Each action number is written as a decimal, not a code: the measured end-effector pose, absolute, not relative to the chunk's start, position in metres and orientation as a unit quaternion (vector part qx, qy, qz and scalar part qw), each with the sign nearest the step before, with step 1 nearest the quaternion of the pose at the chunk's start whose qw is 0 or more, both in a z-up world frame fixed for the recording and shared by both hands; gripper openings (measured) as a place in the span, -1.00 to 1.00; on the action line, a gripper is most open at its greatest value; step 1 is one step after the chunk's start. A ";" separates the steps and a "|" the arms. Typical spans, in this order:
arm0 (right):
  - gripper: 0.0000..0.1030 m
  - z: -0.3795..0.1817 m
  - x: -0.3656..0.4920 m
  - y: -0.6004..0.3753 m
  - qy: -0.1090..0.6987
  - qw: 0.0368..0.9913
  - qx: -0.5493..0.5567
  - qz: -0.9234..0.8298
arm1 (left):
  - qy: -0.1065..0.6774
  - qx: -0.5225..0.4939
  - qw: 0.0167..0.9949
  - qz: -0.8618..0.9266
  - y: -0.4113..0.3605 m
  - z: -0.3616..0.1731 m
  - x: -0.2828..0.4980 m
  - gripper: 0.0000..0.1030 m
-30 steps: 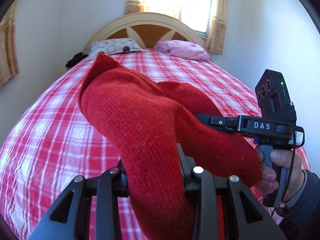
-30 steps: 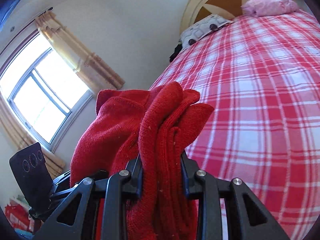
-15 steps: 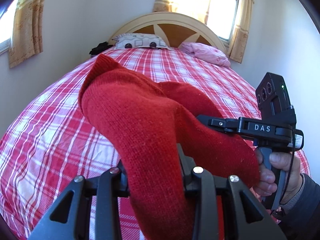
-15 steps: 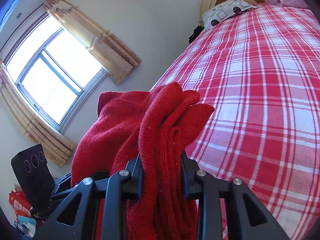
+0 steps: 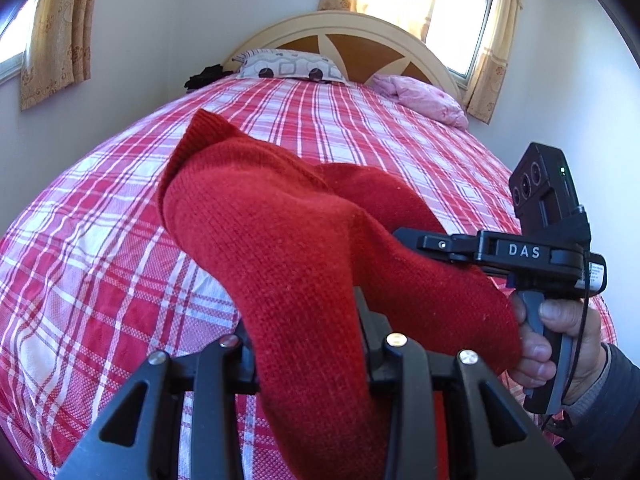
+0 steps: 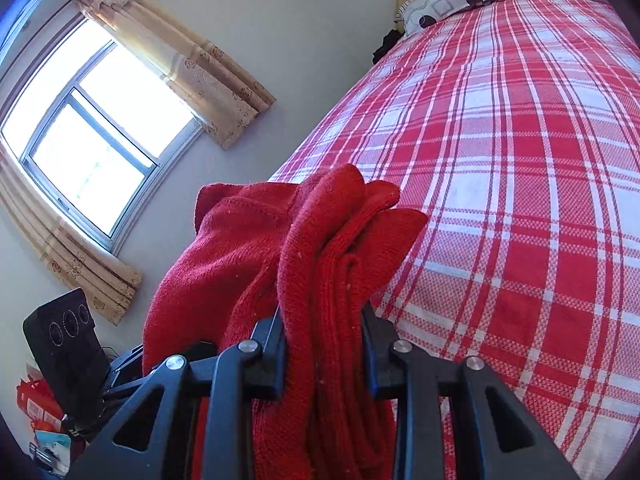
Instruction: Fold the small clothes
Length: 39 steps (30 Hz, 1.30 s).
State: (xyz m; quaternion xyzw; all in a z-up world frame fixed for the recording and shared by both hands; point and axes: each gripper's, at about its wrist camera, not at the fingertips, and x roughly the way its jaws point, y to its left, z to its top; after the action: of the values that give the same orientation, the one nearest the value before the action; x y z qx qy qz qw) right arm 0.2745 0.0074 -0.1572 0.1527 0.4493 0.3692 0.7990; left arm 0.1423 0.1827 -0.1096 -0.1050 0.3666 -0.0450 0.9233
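Both grippers clamp one red knit garment (image 5: 288, 240) — above the bed (image 5: 100, 280)

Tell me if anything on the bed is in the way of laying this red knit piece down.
Nothing visible: the plaid bedspread under the red knit garment is bare; the pillows lie far off by the headboard.

Home bedroom — bed (image 5: 120, 280) with plaid cover, arched headboard (image 5: 340, 28), pillows (image 5: 288, 65), curtained windows (image 6: 92, 136); probably lived-in.
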 end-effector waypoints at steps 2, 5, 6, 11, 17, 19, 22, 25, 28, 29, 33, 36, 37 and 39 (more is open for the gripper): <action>-0.42 -0.161 0.275 0.009 0.454 0.797 0.153 0.368 | 0.370 -0.107 0.922 -0.045 0.184 -0.114 0.143 -0.32; -0.42 -0.166 0.278 0.011 0.461 0.795 0.149 0.365 | 0.377 -0.110 0.919 -0.047 0.187 -0.121 0.146 -0.32; -0.42 -0.169 0.279 0.012 0.465 0.793 0.149 0.364 | 0.379 -0.112 0.917 -0.048 0.188 -0.124 0.147 -0.32; -0.41 -0.179 0.283 0.012 0.478 0.787 0.151 0.359 | 0.386 -0.114 0.914 -0.051 0.189 -0.135 0.148 -0.32; -0.41 -0.191 0.286 0.011 0.490 0.782 0.154 0.354 | 0.389 -0.125 0.911 -0.060 0.195 -0.145 0.146 -0.32; -0.41 -0.193 0.286 0.010 0.492 0.781 0.153 0.353 | 0.387 -0.126 0.911 -0.064 0.196 -0.147 0.145 -0.31; -0.41 -0.196 0.286 0.009 0.495 0.780 0.156 0.351 | 0.386 -0.128 0.911 -0.067 0.198 -0.150 0.146 -0.30; -0.41 -0.199 0.289 0.011 0.498 0.779 0.154 0.348 | 0.384 -0.133 0.911 -0.068 0.200 -0.153 0.147 -0.26; -0.40 -0.202 0.290 0.011 0.501 0.779 0.150 0.346 | 0.383 -0.137 0.911 -0.068 0.200 -0.155 0.146 -0.25; -0.40 -0.203 0.291 0.011 0.505 0.778 0.147 0.343 | 0.383 -0.136 0.911 -0.067 0.199 -0.155 0.147 -0.25; -0.40 -0.201 0.291 0.013 0.504 0.782 0.137 0.340 | 0.383 -0.135 0.911 -0.067 0.198 -0.154 0.147 -0.22; -0.39 -0.202 0.290 0.012 0.505 0.781 0.140 0.339 | 0.380 -0.132 0.913 -0.066 0.196 -0.154 0.147 -0.20; -0.39 -0.203 0.290 0.011 0.506 0.781 0.141 0.338 | 0.378 -0.131 0.914 -0.066 0.196 -0.154 0.146 -0.20; -0.39 -0.204 0.290 0.011 0.507 0.781 0.139 0.338 | 0.376 -0.131 0.915 -0.066 0.196 -0.155 0.148 -0.19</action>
State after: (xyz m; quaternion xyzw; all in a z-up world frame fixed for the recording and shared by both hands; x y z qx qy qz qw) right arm 0.2904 0.0113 -0.2037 0.1393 0.5071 0.3379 0.7806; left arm 0.1478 0.1959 -0.1549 -0.1313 0.3759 -0.0665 0.9149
